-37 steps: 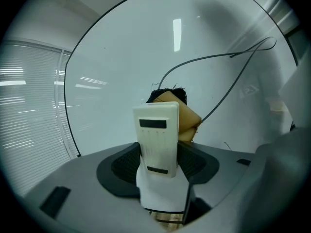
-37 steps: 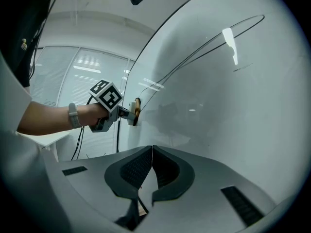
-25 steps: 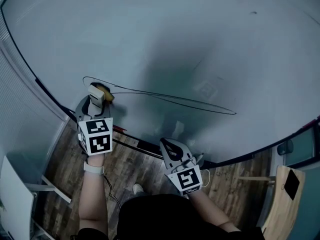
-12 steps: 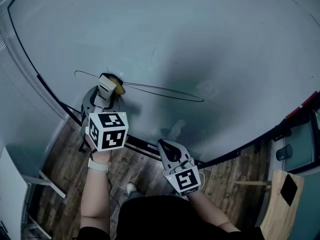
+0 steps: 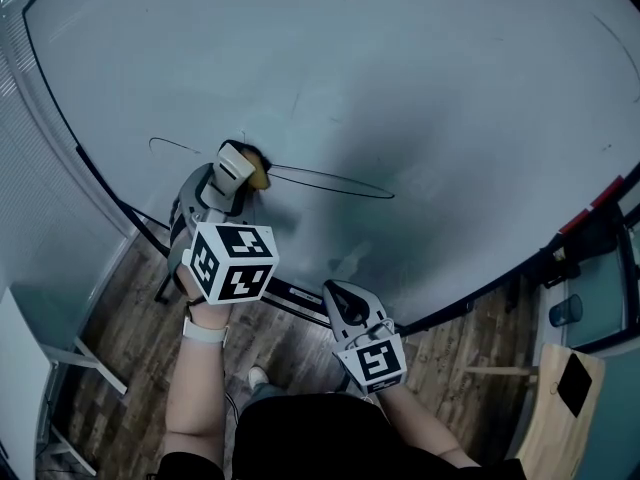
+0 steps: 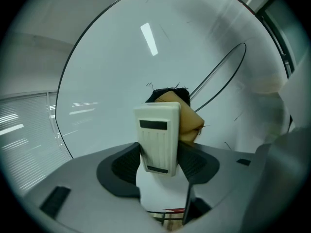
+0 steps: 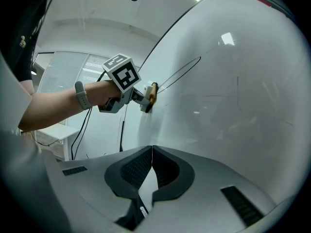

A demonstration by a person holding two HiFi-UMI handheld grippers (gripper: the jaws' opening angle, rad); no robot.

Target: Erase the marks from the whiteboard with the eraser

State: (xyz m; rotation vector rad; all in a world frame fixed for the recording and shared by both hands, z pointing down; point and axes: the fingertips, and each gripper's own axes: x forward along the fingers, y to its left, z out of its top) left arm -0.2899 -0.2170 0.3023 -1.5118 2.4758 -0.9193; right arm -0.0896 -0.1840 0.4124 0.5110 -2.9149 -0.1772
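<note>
A large whiteboard (image 5: 420, 78) fills the head view. On it runs a thin black looped line (image 5: 330, 180), with a short stub (image 5: 170, 144) left of the eraser. My left gripper (image 5: 240, 166) is shut on the eraser (image 5: 257, 172), a tan block with a cream back (image 6: 158, 132), pressed against the board on the line's left part (image 6: 218, 76). My right gripper (image 5: 340, 303) hangs low near the board's bottom edge, shut with nothing in it. In the right gripper view the left gripper (image 7: 143, 97) holds the eraser (image 7: 152, 95) on the board.
A dark tray rail (image 5: 300, 296) runs along the board's lower edge. Wooden floor (image 5: 130, 318) lies below. White furniture (image 5: 30, 368) stands at the left, a wooden panel (image 5: 560, 408) at the lower right, and a cable (image 7: 87, 125) hangs by the wall.
My left gripper has carried the eraser rightward along the line. The stretch of line it passed over is gone, leaving a short stub at the left. The right gripper has barely moved.
</note>
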